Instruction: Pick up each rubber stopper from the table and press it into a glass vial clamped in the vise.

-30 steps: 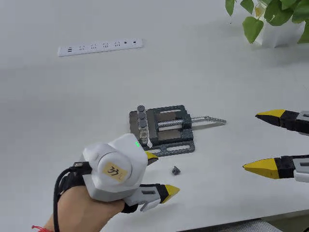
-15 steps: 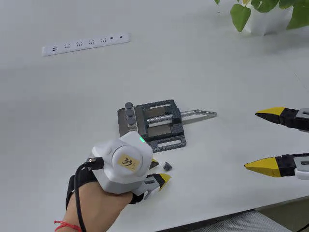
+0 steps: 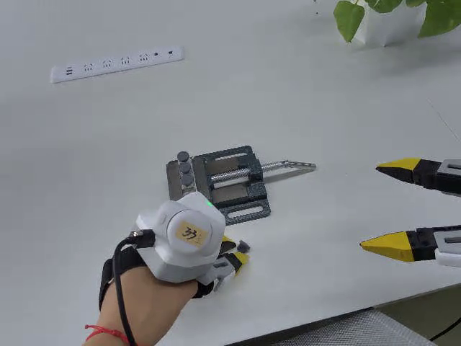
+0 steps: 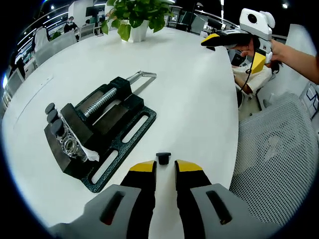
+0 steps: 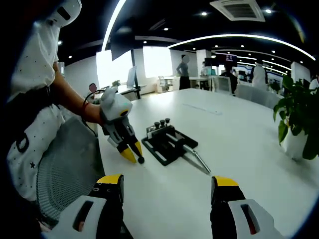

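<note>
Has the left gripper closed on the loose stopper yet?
No, the stopper lies on the table just ahead of the open left gripper.

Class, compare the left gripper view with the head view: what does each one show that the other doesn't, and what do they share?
Left gripper view: a clear glass vial, apparently unstoppered, clamped in the vise, and the forearm behind the right tool.
Head view: the white power strip and the hand gripping the left tool.
Both: the vise, the loose rubber stopper just ahead of the left tool's tips, the open right tool, the plant.
</note>
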Demonstrator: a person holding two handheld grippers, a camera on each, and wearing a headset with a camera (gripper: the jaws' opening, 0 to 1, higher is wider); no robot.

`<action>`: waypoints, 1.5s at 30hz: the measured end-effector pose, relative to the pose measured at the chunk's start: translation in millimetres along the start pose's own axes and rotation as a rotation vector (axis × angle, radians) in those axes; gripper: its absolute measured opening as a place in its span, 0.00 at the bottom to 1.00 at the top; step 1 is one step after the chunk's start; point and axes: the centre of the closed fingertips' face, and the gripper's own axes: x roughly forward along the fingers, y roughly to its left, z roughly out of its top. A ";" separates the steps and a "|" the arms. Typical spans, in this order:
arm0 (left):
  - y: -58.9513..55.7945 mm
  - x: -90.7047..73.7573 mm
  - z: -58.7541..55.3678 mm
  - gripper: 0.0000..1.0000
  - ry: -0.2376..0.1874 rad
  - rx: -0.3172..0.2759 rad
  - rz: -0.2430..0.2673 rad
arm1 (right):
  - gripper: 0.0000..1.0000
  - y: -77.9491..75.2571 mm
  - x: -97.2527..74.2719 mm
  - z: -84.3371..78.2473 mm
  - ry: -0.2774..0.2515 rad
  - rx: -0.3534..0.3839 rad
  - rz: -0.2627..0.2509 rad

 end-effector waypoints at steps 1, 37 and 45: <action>-0.1 0.4 -0.7 0.10 0.003 -0.001 0.000 | 0.69 -0.1 -0.1 0.2 -0.001 0.000 -0.001; 0.8 1.7 1.2 0.04 -0.014 0.022 -0.022 | 0.67 11.8 9.8 0.6 0.031 -0.016 0.037; -3.1 -23.0 25.6 0.04 -0.105 0.045 -0.050 | 0.64 22.3 17.6 25.0 0.039 -0.057 0.081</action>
